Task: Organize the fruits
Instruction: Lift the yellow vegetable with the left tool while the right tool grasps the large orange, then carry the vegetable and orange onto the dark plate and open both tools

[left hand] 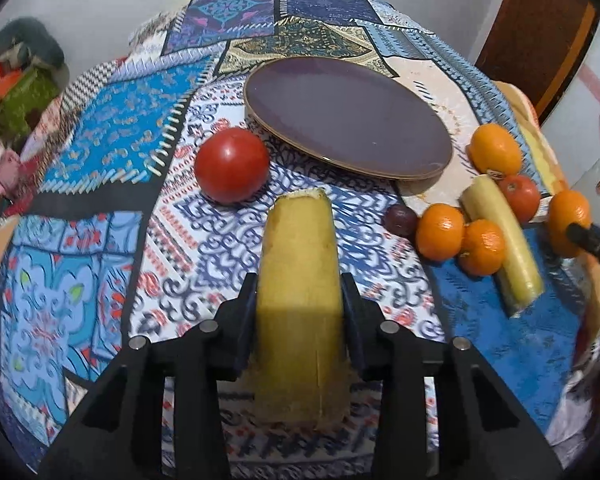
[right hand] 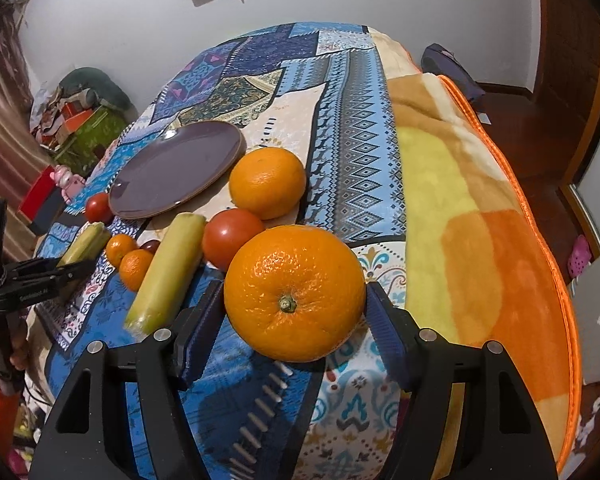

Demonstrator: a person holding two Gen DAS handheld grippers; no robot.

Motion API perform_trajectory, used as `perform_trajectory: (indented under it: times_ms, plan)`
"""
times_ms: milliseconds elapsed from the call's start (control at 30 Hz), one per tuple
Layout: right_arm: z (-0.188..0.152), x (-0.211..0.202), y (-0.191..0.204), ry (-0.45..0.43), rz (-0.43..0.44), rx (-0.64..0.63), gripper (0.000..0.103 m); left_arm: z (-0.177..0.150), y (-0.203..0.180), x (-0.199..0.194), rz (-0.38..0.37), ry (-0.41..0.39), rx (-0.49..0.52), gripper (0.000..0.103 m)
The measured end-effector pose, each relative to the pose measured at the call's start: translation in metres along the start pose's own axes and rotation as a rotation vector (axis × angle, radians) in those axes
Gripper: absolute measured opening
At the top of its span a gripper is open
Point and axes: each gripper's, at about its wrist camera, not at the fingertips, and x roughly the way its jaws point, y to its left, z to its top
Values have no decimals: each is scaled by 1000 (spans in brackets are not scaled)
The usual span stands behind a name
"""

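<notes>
My left gripper (left hand: pixel 300 288) is shut on a yellow banana piece (left hand: pixel 300 280) and holds it over the patterned cloth, short of the empty purple plate (left hand: pixel 348 116). A red tomato (left hand: pixel 232 164) lies left of the plate. My right gripper (right hand: pixel 296 300) is shut on a large orange (right hand: pixel 296 292); in the left wrist view this orange (left hand: pixel 568 220) is at the far right. On the cloth lie a second banana piece (right hand: pixel 168 272), another tomato (right hand: pixel 232 240), another large orange (right hand: pixel 268 182), two small mandarins (right hand: pixel 136 268) and a dark grape (right hand: pixel 151 245).
The table is covered by a blue patchwork cloth (left hand: pixel 112 128) and an orange-yellow blanket (right hand: pixel 480 208) on its right side. Boxes and clutter (right hand: pixel 80 120) stand on the floor at the left. A white wall is behind the table.
</notes>
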Motion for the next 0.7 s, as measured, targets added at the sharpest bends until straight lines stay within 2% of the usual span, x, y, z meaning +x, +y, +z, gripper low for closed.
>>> perform_trajectory:
  times_ms: [300,567,700]
  plan:
    - [5,-3,11,-23,34,-20,67,-12,-19,-12,15,-44,23,39]
    - [17,-6,26,-58,62,-51,67,0,-18,-31,-10,-101,-2,39]
    - [27,-4,38,-80,85,-75,67,12,-20,-42,11,-149,10,39]
